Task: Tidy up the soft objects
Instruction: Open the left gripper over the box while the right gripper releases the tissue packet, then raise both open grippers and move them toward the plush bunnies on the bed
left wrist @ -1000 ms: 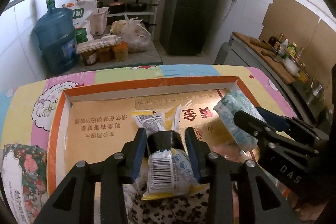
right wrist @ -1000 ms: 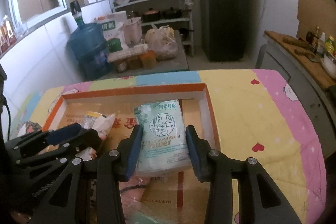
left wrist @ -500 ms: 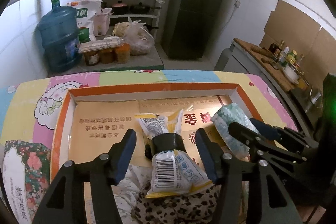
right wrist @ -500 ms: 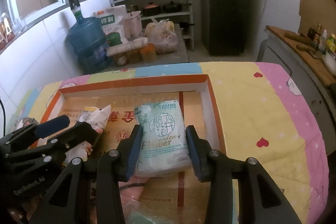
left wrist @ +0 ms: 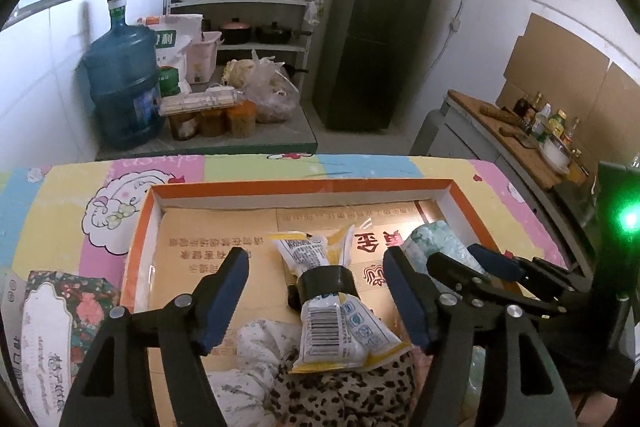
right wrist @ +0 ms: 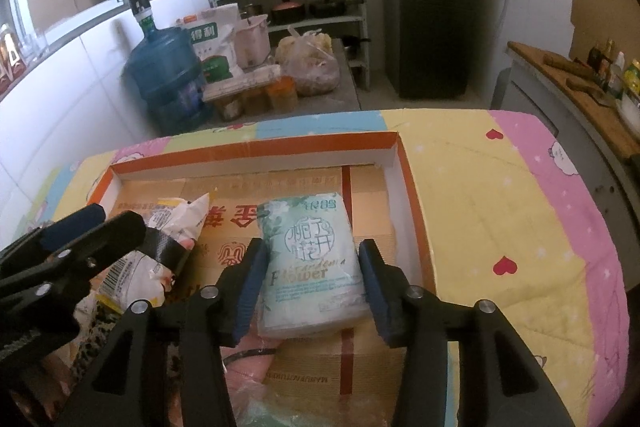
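Inside the orange-rimmed cardboard tray (left wrist: 304, 187) on the counter, both jaws have just been opening: the left tool (left wrist: 316, 291) stands wide, clear of the taped snack packet (left wrist: 332, 303), and the right tool (right wrist: 312, 287) has loosened around the tissue pack (right wrist: 308, 259), apparently releasing both.

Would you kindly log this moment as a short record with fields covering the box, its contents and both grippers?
container: shallow orange-rimmed cardboard box on a patchwork quilt
left item: yellow-white snack bag with a black band, lying in the box
right item: pale green tissue pack, lying by the box's right wall
left gripper: jaws just opened, clear of the bag
right gripper: jaws just opening, pack between them, grip loosened
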A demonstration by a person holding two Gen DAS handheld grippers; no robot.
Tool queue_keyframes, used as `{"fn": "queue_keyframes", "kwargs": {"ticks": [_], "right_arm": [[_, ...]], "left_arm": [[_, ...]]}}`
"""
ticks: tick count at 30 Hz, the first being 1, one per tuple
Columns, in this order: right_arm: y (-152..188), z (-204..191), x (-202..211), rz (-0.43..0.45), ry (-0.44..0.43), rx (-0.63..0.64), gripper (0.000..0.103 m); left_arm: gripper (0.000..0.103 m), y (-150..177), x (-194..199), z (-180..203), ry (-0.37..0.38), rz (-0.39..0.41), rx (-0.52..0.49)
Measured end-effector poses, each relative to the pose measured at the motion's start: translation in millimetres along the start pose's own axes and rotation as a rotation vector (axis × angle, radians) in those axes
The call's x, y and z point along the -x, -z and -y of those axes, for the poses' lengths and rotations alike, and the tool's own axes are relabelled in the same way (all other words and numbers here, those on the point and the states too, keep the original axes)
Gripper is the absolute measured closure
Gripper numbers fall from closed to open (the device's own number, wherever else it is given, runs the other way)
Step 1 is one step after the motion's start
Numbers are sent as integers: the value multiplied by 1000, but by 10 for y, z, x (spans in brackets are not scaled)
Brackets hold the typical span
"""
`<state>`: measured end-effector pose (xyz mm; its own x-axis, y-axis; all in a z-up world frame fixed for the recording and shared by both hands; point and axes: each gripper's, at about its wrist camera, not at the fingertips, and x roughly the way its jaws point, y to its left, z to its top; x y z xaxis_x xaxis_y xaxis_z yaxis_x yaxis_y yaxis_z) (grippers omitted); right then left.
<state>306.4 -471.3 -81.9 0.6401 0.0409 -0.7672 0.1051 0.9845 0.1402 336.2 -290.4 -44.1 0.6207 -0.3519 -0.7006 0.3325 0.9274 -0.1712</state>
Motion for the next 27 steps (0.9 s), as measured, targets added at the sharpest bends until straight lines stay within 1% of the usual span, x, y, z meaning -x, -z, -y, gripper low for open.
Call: {"fn": "queue_keyframes", "kwargs": {"ticks": [1, 2, 3, 10, 16, 23, 24, 26, 27], "right_arm": [[0, -2, -4, -1, 0, -1, 46], [3, -4, -4, -3, -2, -1, 40], [2, -1, 2, -1, -2, 0, 39], [19, -54, 50, 22, 10, -3, 38], [36, -139, 230, 75, 36, 15, 38], [77, -168, 400, 113, 53, 13, 37], [86, -172, 428, 118, 54, 13, 37], [108, -185, 488, 130, 56, 11, 37], [118, -191, 514, 134, 58, 11, 37]], "left_arm": [[34, 1, 6, 5, -2, 3, -3], [34, 4, 17, 12, -3, 6, -6], [34, 7, 29, 20, -5, 9, -9], [33, 25, 115, 74, -13, 34, -31], [34, 26, 197, 87, -16, 51, -40], [33, 57, 320, 85, -20, 77, -53], [32, 63, 348, 87, -19, 84, -56], [22, 67, 390, 89, -14, 92, -59], [20, 70, 411, 90, -11, 96, -60]]}}
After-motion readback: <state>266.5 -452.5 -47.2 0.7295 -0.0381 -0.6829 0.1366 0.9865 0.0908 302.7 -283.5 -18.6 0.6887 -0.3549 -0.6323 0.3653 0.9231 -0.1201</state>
